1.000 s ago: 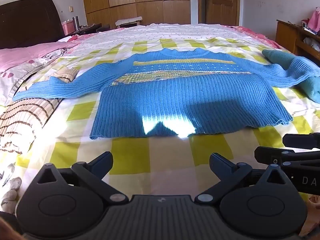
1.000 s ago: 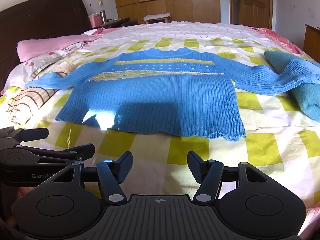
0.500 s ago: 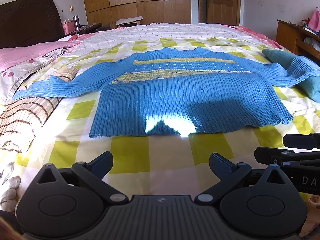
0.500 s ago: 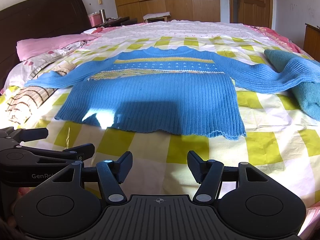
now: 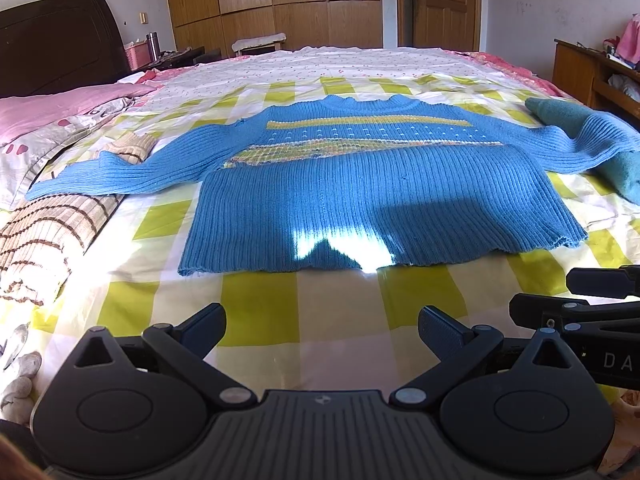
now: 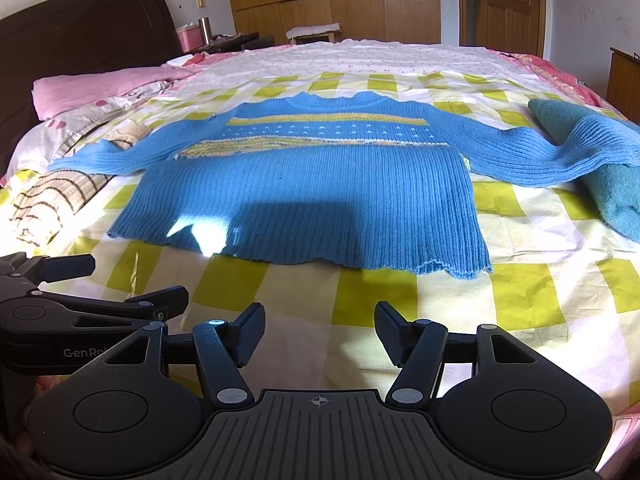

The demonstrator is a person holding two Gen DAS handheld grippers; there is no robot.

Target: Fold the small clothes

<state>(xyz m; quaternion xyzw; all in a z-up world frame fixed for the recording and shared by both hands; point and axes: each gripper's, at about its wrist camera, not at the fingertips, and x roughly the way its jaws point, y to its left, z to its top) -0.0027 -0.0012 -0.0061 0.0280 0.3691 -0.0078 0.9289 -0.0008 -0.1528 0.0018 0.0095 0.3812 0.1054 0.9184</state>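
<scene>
Currently, one blue sweater [image 5: 372, 184] lies flat on the checked bedsheet [image 5: 260, 312], front up, both sleeves spread outward, hem nearest me. Its right sleeve drapes over one folded teal cloth [image 6: 608, 184]; its left sleeve end rests on one striped brown cloth [image 5: 44, 232]. My two tools sit side by side short of the hem, neither touching the knit. My left gripper [image 5: 322, 330]: fingers wide apart, holding nothing. My right gripper [image 6: 320, 334]: fingers also apart, somewhat narrower, holding nothing. One pink pillow [image 6: 100, 84] sits by the headboard.
</scene>
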